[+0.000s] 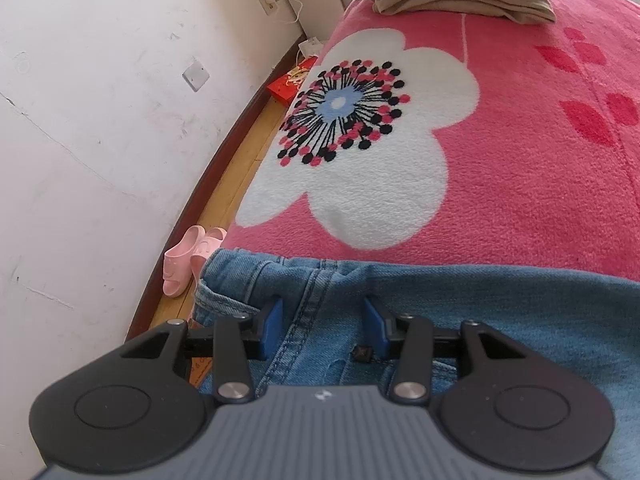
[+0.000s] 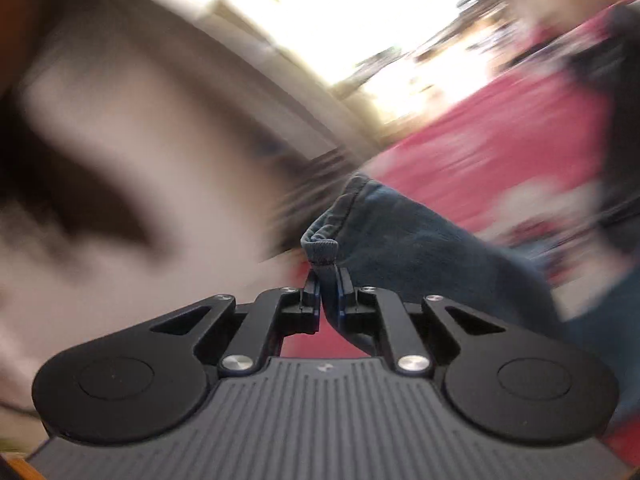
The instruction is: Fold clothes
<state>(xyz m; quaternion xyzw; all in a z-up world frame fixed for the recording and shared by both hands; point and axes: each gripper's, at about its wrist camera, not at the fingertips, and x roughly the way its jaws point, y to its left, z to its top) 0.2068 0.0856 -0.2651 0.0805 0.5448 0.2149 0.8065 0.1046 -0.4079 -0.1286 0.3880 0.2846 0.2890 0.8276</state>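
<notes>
Pink flowered blanket (image 1: 520,168) covers the bed where the jeans (image 1: 440,304) lie. The left gripper (image 1: 323,320) hovers half-open over the waistband; the right gripper (image 2: 329,280) pinches a hem, which could slip if yanked.

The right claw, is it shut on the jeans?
Shut: the right claw pinches a bunched edge of the jeans between its fingers.

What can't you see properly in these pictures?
- Right wrist view: the room behind the right gripper and jeans is smeared by blur.
- Left wrist view: the left gripper covers the jeans' waistband; the folded clothes are cut off by the top edge.
</notes>
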